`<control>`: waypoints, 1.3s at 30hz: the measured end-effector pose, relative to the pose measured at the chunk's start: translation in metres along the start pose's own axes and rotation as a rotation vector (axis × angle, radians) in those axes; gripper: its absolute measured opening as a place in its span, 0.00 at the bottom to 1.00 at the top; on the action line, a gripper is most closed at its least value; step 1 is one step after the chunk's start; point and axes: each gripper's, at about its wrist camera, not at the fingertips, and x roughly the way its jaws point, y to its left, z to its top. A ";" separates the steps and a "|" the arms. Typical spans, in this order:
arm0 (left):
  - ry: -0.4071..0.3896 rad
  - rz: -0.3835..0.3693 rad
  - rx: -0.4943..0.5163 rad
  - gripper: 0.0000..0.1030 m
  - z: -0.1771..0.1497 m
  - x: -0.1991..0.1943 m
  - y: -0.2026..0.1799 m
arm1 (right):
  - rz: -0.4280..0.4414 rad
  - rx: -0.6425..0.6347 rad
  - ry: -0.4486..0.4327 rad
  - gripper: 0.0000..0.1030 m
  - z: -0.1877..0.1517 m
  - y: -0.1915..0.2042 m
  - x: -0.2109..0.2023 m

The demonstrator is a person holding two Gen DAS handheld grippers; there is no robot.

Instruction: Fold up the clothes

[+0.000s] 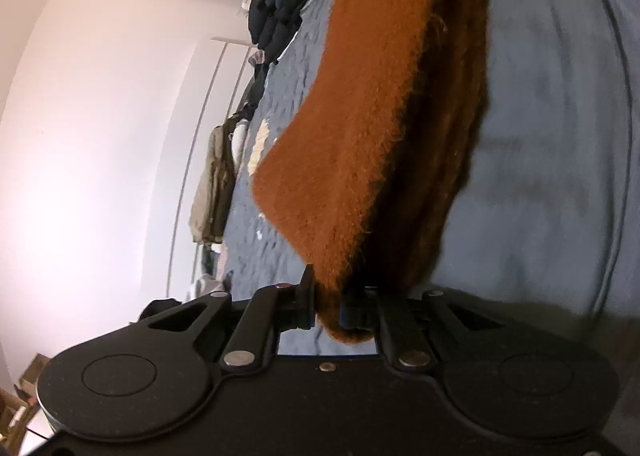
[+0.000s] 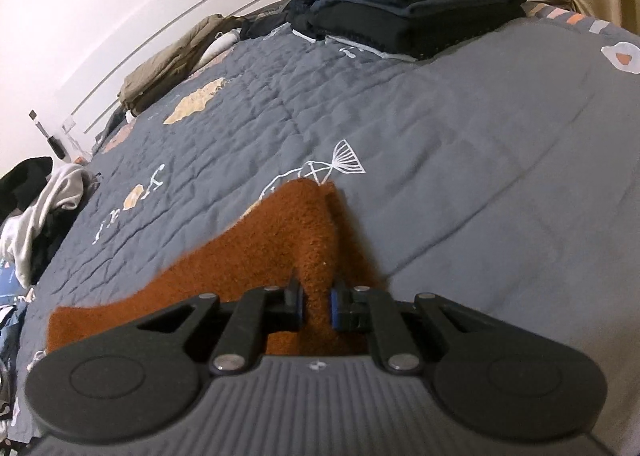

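Observation:
A fuzzy rust-orange garment (image 1: 344, 160) stretches away from my left gripper (image 1: 326, 310), whose pads are shut on a bunched edge of it; this view is rolled sideways. The same rust-orange garment (image 2: 256, 256) lies partly on the grey quilted bed (image 2: 440, 136) in the right wrist view. There my right gripper (image 2: 316, 306) is shut on a raised fold of it, and the cloth rises in a ridge ahead of the fingers.
A stack of folded dark clothes (image 2: 408, 4) sits at the far side of the bed. An olive jacket (image 2: 168, 60) lies along the far left edge. A heap of unfolded clothes (image 2: 36, 208) is at the left. A white wall (image 1: 100, 116) runs behind the bed.

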 end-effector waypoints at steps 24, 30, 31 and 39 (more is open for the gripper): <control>0.260 -0.002 -0.065 0.14 -0.134 -0.023 0.060 | 0.249 -0.201 0.177 0.11 -0.078 0.140 0.015; 0.253 -0.163 -0.234 0.51 -0.131 -0.043 0.074 | 0.222 -0.214 0.151 0.11 -0.064 0.138 0.006; 0.245 -0.172 -0.246 0.67 -0.129 -0.048 0.079 | 0.212 -0.220 0.148 0.11 -0.062 0.136 0.005; 0.230 -0.290 -0.373 0.72 -0.146 -0.075 0.111 | 0.174 -0.291 0.218 0.16 -0.067 0.139 0.011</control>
